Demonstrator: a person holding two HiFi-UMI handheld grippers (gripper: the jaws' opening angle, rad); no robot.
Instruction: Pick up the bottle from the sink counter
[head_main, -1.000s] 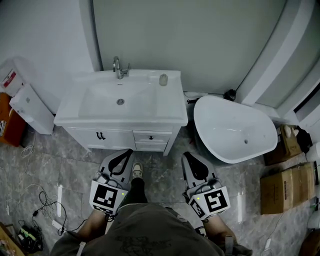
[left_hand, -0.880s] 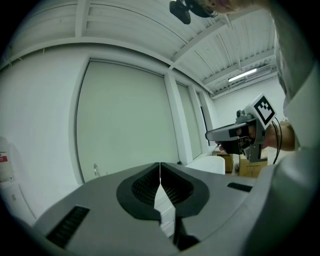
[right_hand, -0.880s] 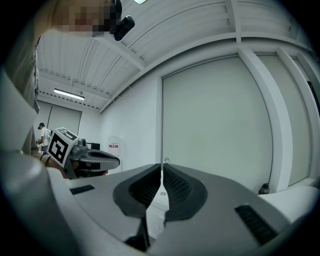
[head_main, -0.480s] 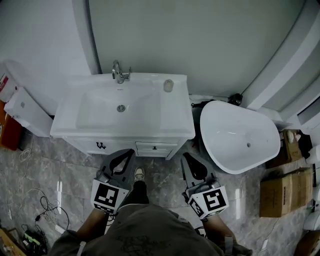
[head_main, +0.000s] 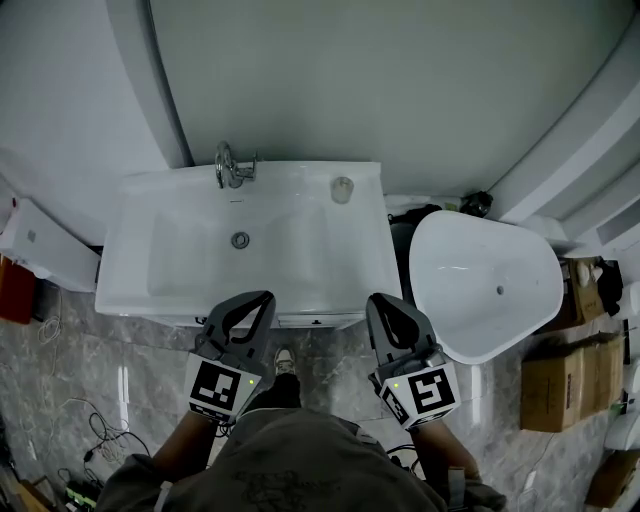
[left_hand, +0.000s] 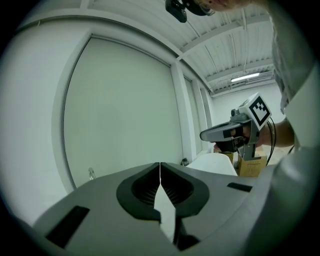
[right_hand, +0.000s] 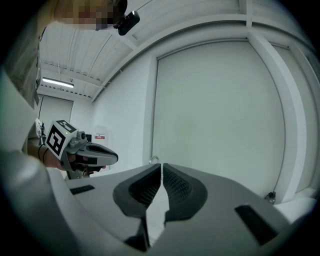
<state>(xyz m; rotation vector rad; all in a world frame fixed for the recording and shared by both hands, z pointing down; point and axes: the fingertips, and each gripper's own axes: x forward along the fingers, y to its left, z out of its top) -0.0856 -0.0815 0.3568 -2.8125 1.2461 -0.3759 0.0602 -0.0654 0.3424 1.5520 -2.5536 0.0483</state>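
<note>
- Head view: bottle (head_main: 342, 189) stands on counter (head_main: 365, 255) at back right, beside sink basin (head_main: 200, 250), right of faucet (head_main: 232, 165); left hand-held gripper (head_main: 263, 298) & right hand-held gripper (head_main: 377, 300) sit near counter's front edge, well apart from bottle
- Left gripper view: jaws closed together, nothing btwn
- Right gripper view: jaws closed together, nothing held; faucet shows just past tips

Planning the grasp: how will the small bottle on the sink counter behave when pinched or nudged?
The bottle looks small and round from above, so it is probably light and apt to tip or roll if nudged sideways. The white counter looks smooth and glossy, so the bottle may slide when pushed rather than stay put.
</note>
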